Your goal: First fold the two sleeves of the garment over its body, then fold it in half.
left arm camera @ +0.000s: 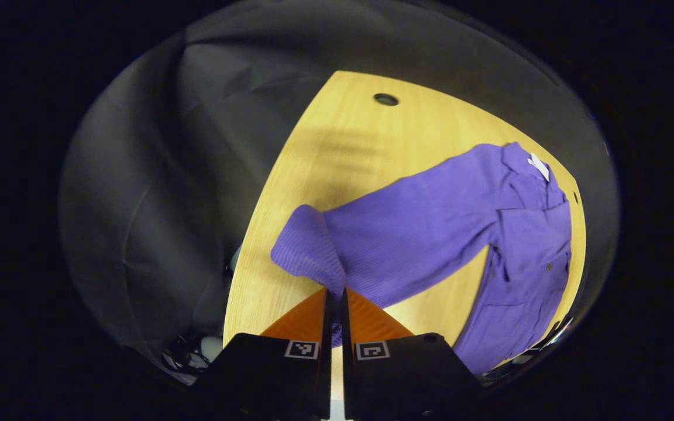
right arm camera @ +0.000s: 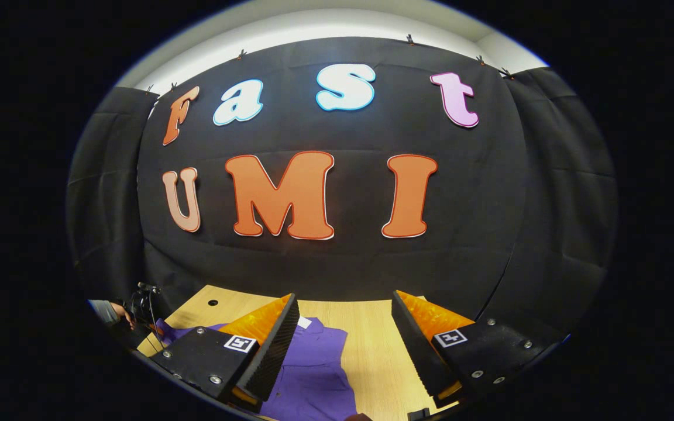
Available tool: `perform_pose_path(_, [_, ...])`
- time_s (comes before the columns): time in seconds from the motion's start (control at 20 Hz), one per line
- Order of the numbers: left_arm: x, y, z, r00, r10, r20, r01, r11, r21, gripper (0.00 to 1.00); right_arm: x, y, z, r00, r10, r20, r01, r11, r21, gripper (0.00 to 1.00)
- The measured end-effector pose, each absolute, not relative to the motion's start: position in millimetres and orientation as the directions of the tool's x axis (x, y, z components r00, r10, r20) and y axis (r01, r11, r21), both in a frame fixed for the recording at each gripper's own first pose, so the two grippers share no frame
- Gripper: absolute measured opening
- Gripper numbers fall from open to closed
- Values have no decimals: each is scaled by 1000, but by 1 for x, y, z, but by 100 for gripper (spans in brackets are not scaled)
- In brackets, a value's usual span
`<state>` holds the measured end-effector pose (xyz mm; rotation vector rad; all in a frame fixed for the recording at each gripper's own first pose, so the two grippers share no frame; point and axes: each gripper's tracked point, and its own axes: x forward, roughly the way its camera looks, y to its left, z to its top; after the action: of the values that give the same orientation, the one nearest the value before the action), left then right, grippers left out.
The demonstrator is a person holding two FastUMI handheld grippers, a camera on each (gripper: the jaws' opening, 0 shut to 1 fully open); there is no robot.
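1. Left gripper view: dim at the left, while the wooden table [left arm camera: 372, 146] is warmly lit from above – soft banded shadows cross its upper part.
2. Right gripper view: even light, sharp centre.
3. Both views bend straight edges strongly toward the rim – focus softens there.

The left gripper [left arm camera: 334, 292] is angled down toward the table, its two fingers drawn together until only a thin slit parts them, pinching the cuff of the purple sleeve [left arm camera: 313, 245] between their tips. The right gripper [right arm camera: 343, 318] is held up and roughly level, its fingers spread wide with nothing between them. At the far left of the right gripper view, a hand [right arm camera: 121, 314] holding the other gripper peeks in.
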<state>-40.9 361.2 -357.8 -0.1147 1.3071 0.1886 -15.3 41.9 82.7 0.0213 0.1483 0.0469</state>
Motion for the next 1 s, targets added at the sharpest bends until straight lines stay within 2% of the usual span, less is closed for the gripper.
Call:
perform_pose_path(0.65, [23, 223, -268, 380, 57, -923, 117, 987, 109, 9, -26, 27, 59, 979, 119, -163, -109, 992, 66, 94])
perform_pose_path(1.0, [53, 149, -256, 404, 1, -915, 186, 979, 83, 9, -32, 9, 39, 973, 123, -194, -101, 988, 120, 94])
